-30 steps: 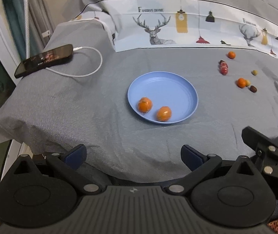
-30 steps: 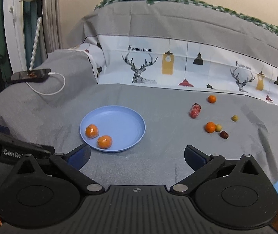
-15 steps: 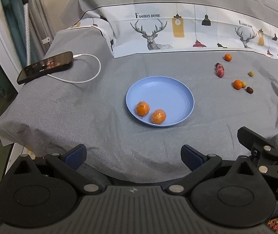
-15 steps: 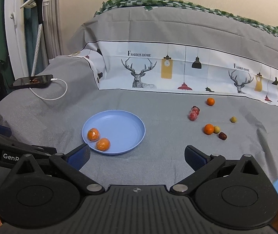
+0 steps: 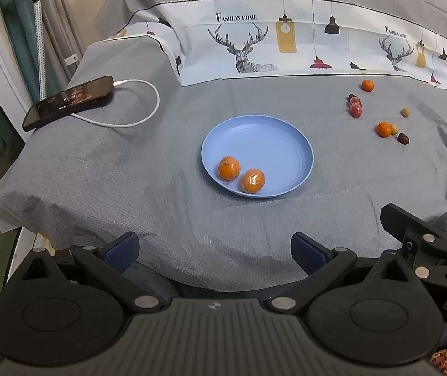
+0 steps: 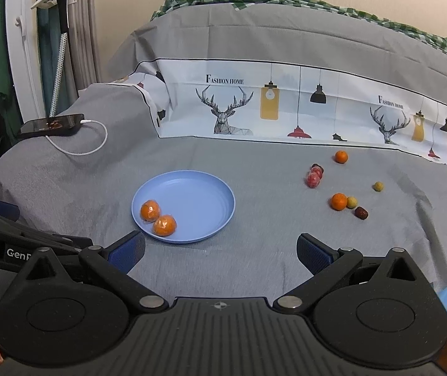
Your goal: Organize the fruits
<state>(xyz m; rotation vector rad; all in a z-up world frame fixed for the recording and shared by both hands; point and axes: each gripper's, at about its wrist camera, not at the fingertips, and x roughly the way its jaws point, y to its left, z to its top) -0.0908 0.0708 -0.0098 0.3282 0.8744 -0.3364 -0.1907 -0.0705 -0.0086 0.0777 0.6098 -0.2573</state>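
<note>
While both claws hang low at the near edge of the grey-covered bed (image 5: 98,172), each has its jaws spread wide apart and grips nothing. From the left claw (image 5: 214,247), the blue plate (image 5: 273,144) lies at about 12 o'clock, well apart, with two oranges (image 5: 229,168) touching side by side on its near left part. From the right claw (image 6: 220,250), that plate (image 6: 198,194) sits near, at about 11 o'clock. Loose fruits (image 6: 339,201) are scattered on the bed at about 1 o'clock: small oranges, red pieces, two pale ones and a dark one. A phone (image 5: 70,101) with a white cable rests far left.
</note>
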